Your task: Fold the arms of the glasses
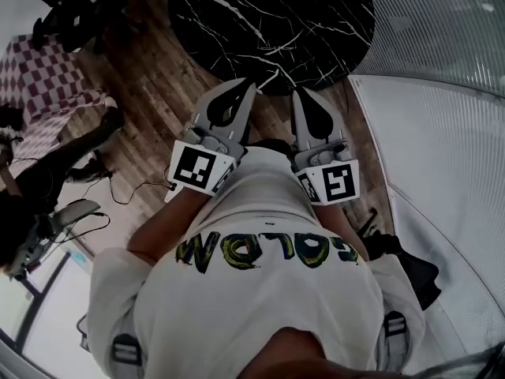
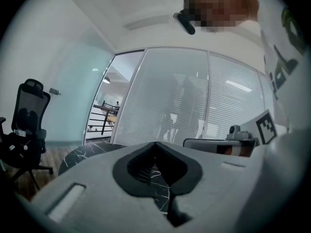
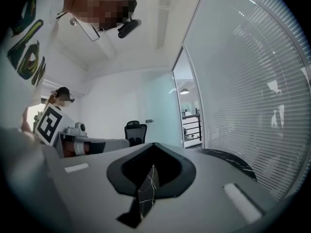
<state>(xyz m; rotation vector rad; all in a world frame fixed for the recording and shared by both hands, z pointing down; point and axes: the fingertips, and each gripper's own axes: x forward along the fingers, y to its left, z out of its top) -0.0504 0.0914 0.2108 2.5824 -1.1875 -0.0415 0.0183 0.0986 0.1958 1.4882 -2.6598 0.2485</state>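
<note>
No glasses show in any view. In the head view my left gripper (image 1: 250, 82) and right gripper (image 1: 299, 92) are held side by side in front of the person's white shirt. Both point at the near rim of a round black marble table (image 1: 268, 14). Each pair of jaws is closed tip to tip with nothing between them. In the left gripper view the shut left gripper (image 2: 155, 143) points over the table (image 2: 87, 154), with the right gripper's body (image 2: 233, 144) beside it. The right gripper view shows the shut right gripper (image 3: 154, 144) and the table edge (image 3: 233, 161).
A glass wall with blinds (image 1: 442, 133) runs along the right. A black office chair (image 2: 29, 125) stands on the wooden floor (image 1: 158, 85) at the left. A checkered seat (image 1: 47, 77) and loose cables (image 1: 126, 192) lie at the left of the head view.
</note>
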